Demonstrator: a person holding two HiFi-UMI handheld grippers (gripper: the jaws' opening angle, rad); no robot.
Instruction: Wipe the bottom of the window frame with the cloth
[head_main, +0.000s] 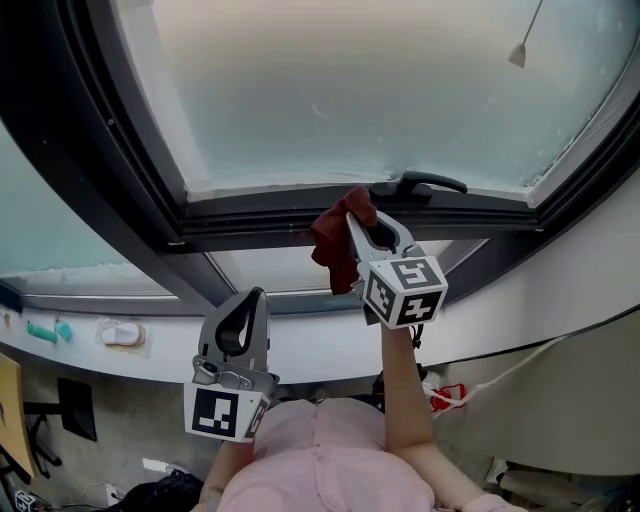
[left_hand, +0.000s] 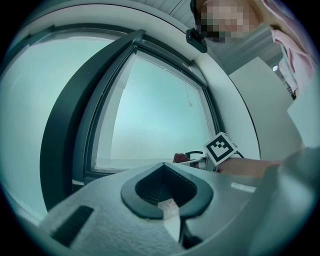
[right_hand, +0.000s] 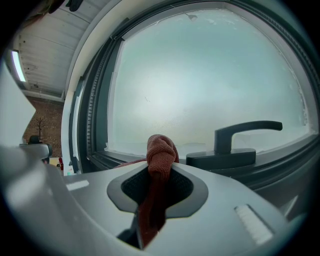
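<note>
Where the frosted pane is meeting the bottom rail of the dark window frame (head_main: 270, 215), the dark red cloth (head_main: 334, 243) is hanging in a bunch, just left of the black window handle (head_main: 425, 183). Whether it is actually touching the rail is not clear. The right gripper (head_main: 356, 228) is clenching the cloth between its jaws. In the right gripper view a wad of the fabric is bulging out past the jaw tips while the rest is trailing back between the pads. The left gripper (head_main: 250, 312) is hovering lower and to the left, well apart from the cloth, showing against the white sill (head_main: 330, 350), its jaws pressed together on nothing. Further left on the sill, a teal object (head_main: 48, 332) and a small white object (head_main: 122, 334) are lying side by side. The person's pink shirt (head_main: 330, 465) is filling the bottom edge of the head view.
</note>
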